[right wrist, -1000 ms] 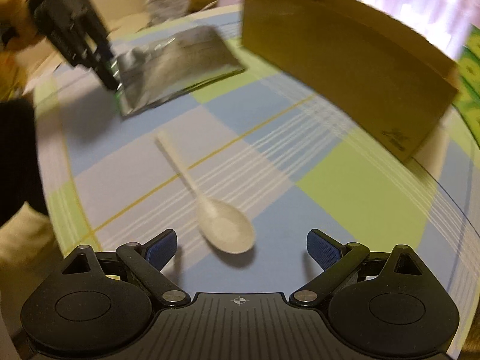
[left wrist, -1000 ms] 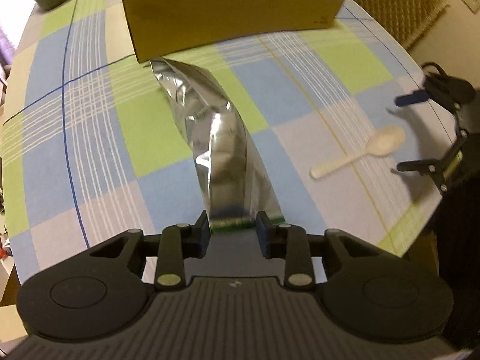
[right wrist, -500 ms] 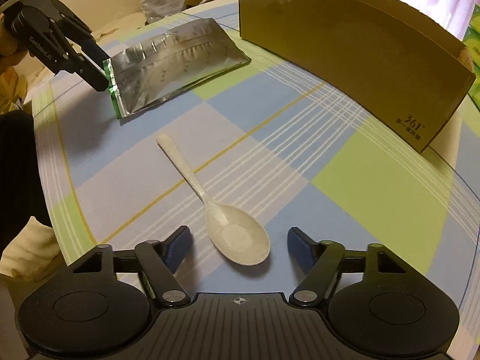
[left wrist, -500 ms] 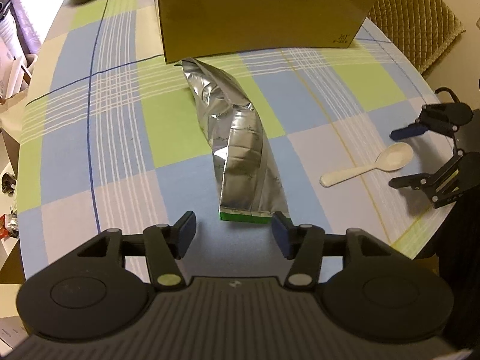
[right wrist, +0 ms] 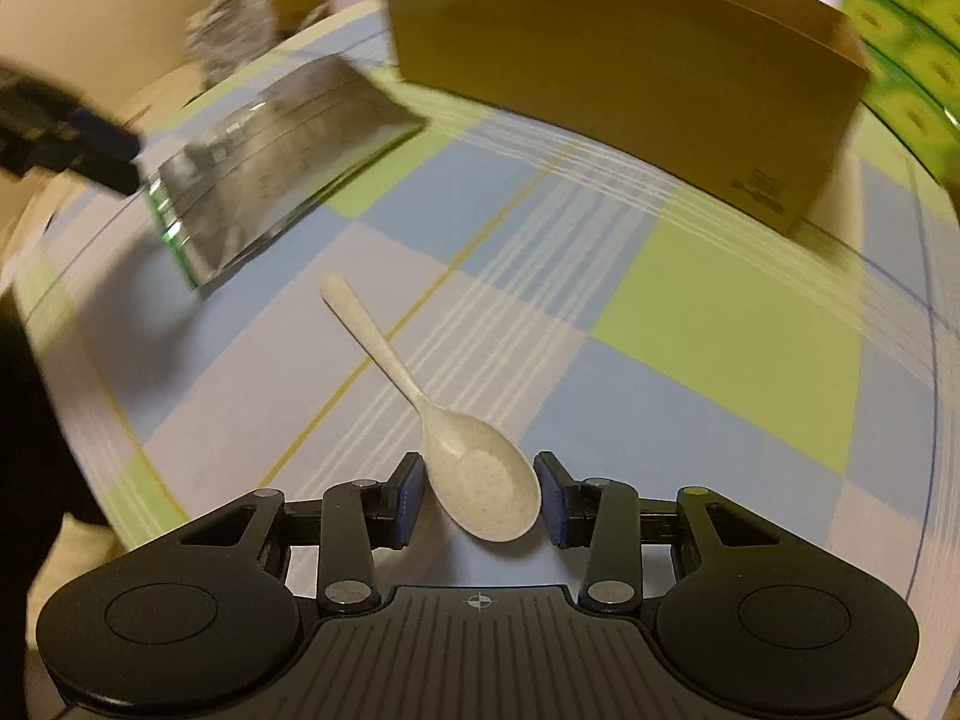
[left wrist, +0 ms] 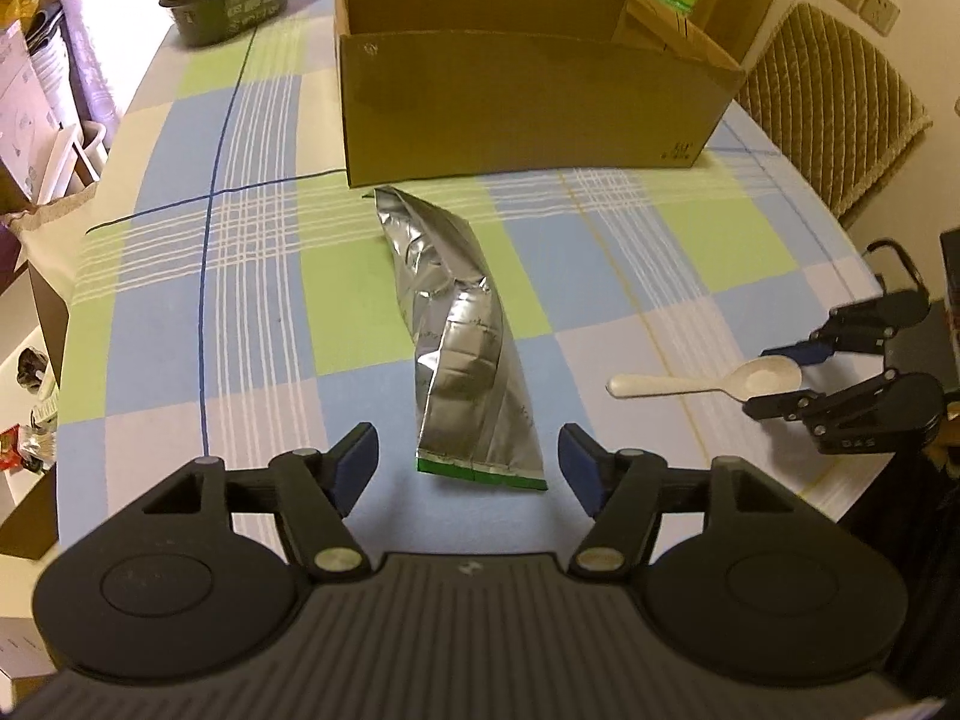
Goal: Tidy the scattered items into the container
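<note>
The cream-coloured speckled plastic spoon (right wrist: 480, 495) is lying flat on the checked blue, green and lilac tablecloth covering the desk (right wrist: 720, 324), its bowl sitting between the blue pads of your right hand-held gripper (right wrist: 480, 498) and its handle pointing away toward the crumpled silver foil pouch with a green sealed edge (left wrist: 459, 348). You are narrowing the right jaws around the bowl; they are standing just beside its rim on either side, and I cannot tell whether they are touching it yet. The spoon looks light, rigid and smooth, so it is likely to slip or pivot if you are pinching only the rounded bowl; taking hold nearer the neck, where the bowl meets the handle, would probably be steadier. The foil pouch looks light, limp and crinkly, and its flat green seal is the obvious place to grip. A second ago your left hand-held gripper (left wrist: 468, 468) was pinching that seal; now its jaws are spread wide, with the pouch released on the desk, its green end lying between the pads without touching them. The right jaws, wide apart a second ago, have closed in around the spoon. The open brown cardboard box (left wrist: 528, 102) is waiting beyond the pouch, whose far corner is lying just beside the box wall, and what shows of its inside looks empty, so both items are still outside it.
</note>
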Demonstrator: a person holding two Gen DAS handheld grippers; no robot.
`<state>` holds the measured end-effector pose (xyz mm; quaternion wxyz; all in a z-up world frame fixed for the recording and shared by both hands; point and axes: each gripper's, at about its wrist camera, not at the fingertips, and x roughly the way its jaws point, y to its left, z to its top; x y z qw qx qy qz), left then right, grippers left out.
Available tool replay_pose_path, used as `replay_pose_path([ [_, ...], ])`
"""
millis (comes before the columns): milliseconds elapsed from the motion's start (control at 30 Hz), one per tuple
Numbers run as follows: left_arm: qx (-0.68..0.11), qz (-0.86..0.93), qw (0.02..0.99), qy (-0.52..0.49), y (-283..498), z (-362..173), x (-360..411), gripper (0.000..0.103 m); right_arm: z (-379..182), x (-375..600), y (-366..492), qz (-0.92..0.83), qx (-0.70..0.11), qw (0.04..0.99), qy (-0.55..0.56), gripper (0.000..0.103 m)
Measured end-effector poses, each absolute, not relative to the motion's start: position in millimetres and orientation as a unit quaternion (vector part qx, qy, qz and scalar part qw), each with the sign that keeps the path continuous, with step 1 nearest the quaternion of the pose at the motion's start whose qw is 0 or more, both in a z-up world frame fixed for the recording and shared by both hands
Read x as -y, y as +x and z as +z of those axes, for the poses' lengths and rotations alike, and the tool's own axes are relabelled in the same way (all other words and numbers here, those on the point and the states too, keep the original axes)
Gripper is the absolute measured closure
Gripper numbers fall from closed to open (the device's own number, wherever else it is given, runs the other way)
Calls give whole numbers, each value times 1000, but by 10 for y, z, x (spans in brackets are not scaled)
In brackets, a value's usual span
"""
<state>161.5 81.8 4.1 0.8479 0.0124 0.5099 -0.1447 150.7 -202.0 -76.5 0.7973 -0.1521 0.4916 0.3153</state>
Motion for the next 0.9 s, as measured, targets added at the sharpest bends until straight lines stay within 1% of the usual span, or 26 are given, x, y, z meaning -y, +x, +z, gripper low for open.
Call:
replay_pose_path([
  [67, -505, -140, 852, -5, 1608, 62, -850, 38, -753, 2035, 1511, 296, -498, 804, -134, 60],
  [167, -503, -137, 853, -28, 1600, 81, -876, 38, -738, 2012, 1511, 281, -504, 807, -128, 60],
  [467, -490, -141, 860, -8, 1508, 185, -837, 33, -744, 1999, 1472, 273, -498, 811, -140, 60],
  [900, -495, -131, 859, 3, 1565, 135, -820, 28, -765, 2032, 1464, 285, -476, 818, -152, 60],
])
